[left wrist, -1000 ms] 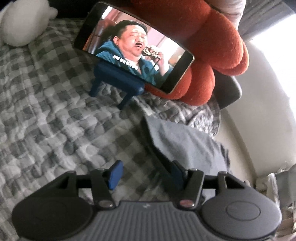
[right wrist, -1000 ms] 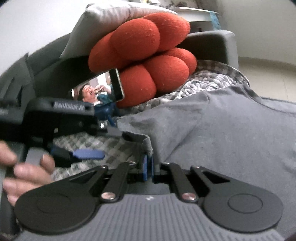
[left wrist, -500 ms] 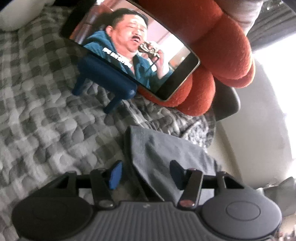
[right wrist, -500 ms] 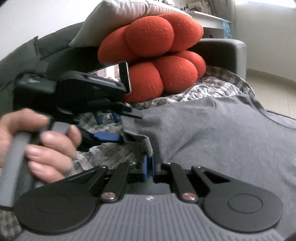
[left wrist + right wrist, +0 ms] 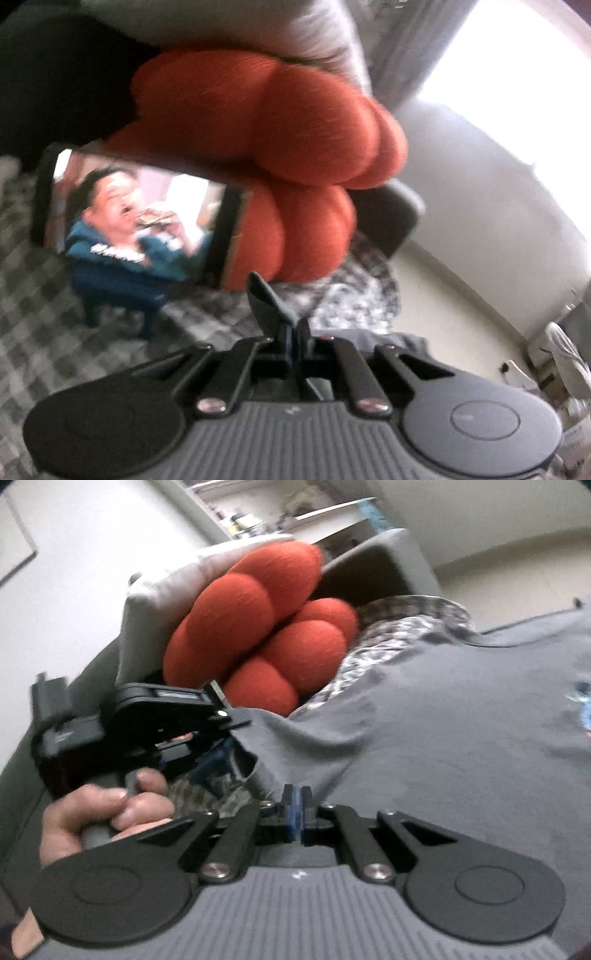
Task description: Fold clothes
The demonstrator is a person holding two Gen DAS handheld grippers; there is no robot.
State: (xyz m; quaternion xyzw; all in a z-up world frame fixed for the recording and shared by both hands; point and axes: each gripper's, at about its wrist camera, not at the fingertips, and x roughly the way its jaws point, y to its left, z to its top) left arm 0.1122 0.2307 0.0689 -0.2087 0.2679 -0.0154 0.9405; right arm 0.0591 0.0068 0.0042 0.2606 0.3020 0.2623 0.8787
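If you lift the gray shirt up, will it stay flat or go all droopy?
Probably droopy: the gray shirt already bunches where the left hand-held gripper pinches it. It looks thin and soft, so likely light, sagging between both hand-held grippers.

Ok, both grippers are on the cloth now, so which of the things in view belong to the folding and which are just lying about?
Part of the job:
- grey T-shirt
- left gripper, shut on an edge of it
- right gripper, shut on an edge too

Just lying about:
- orange knot cushion
- phone playing a video, on a blue stand
- checked quilt
- pale pillow
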